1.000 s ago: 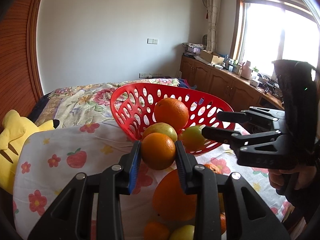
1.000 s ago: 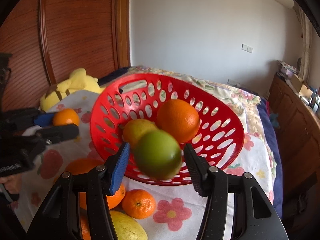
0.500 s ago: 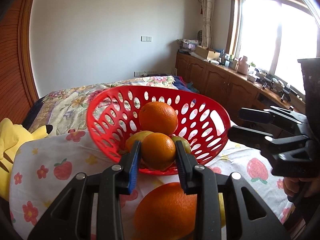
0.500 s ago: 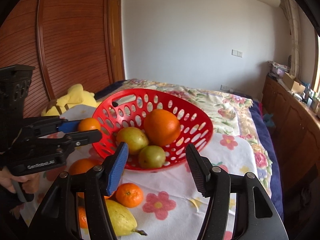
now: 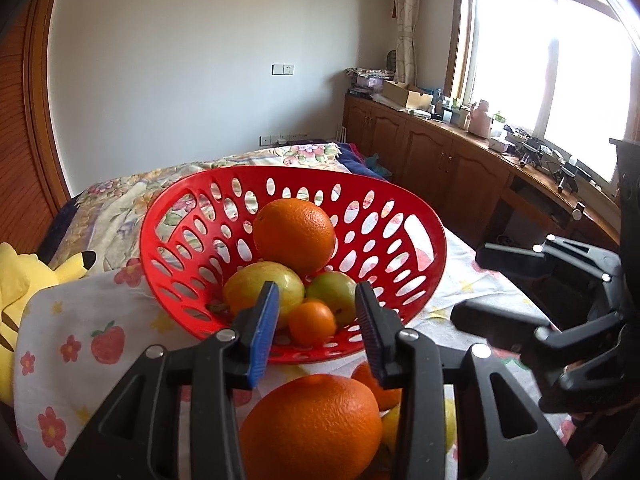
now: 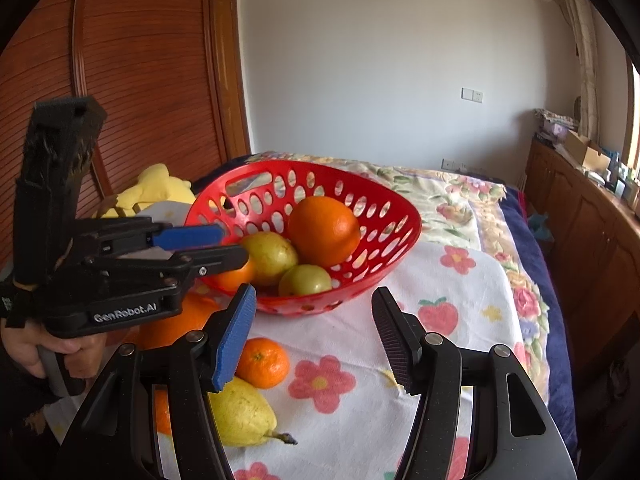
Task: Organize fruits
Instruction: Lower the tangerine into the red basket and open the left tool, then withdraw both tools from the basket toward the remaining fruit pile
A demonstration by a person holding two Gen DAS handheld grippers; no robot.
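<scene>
A red perforated basket (image 5: 400, 216) (image 6: 384, 216) stands on the flowered cloth. It holds a big orange (image 5: 294, 236), a yellow pear (image 5: 244, 288), a green fruit (image 5: 332, 292) and a small orange (image 5: 312, 322). My left gripper (image 5: 316, 320) is open at the basket's near rim, its jaws apart on either side of the small orange and clear of it. My right gripper (image 6: 314, 332) is open and empty, above the cloth in front of the basket. On the cloth lie a small mandarin (image 6: 264, 362), a yellow pear (image 6: 240, 416) and a large orange (image 5: 312, 428).
A yellow plush toy (image 5: 24, 280) (image 6: 156, 188) lies at the left by the wooden wardrobe (image 6: 140, 100). Wooden cabinets (image 5: 440, 160) with clutter run under the window at the right. The bed with a flowered quilt (image 6: 460, 208) extends behind the basket.
My left gripper opened and let the small orange go into the basket. My right gripper drew back from the basket, open, with the green fruit left inside.
</scene>
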